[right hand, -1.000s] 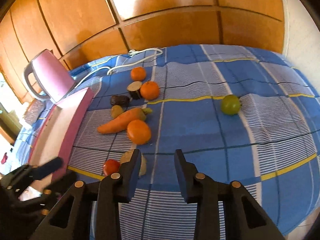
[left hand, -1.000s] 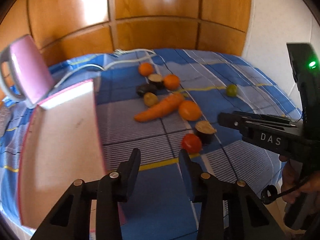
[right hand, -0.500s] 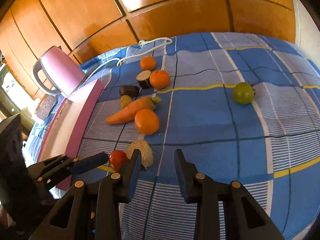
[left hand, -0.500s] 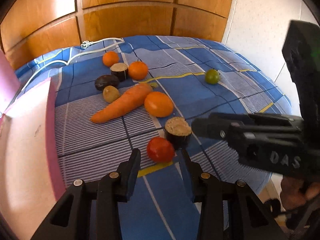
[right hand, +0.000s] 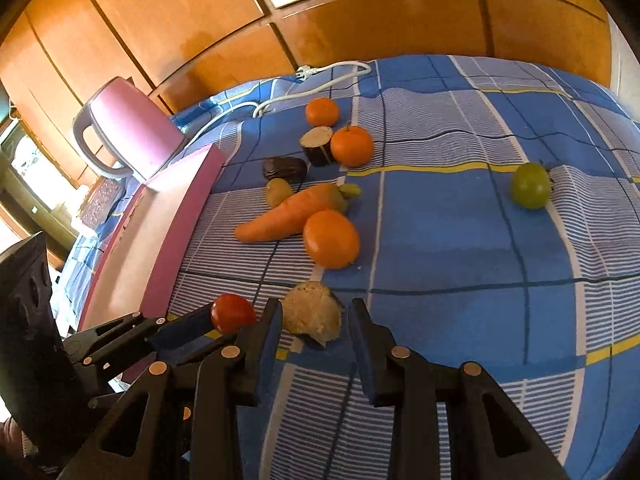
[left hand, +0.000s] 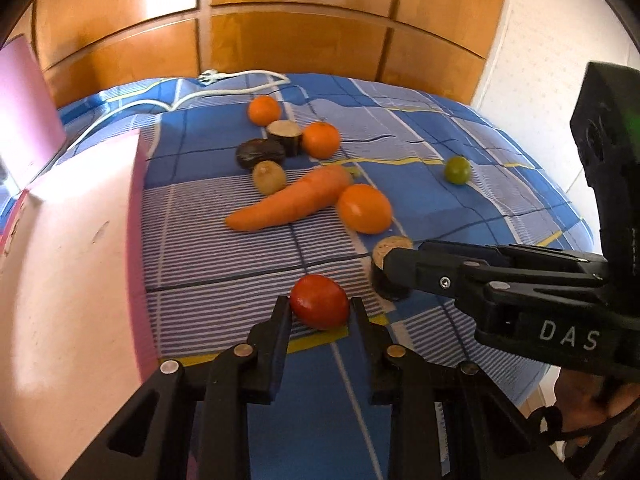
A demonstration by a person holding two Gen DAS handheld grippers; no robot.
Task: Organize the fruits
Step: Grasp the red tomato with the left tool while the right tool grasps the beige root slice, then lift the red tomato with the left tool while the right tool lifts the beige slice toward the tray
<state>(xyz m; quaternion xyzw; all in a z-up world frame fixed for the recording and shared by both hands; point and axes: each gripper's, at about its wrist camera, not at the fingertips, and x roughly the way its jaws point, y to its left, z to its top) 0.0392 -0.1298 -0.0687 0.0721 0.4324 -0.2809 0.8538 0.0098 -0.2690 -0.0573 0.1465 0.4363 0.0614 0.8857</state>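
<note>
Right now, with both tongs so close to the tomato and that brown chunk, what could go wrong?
The tomato is round and sits between the open left tongs; squeezing off-centre could make it roll across the cloth. The right tongs reach for the brown chunk right beside it, so the two tongs might bump. A hard pinch could also squash the tomato.

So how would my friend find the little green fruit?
Start at the blue checked bedspread, then find the long carrot in the fruit pile. Look far to its right: the green fruit sits alone by a yellow stripe, the only green ball, touching nothing.
</note>
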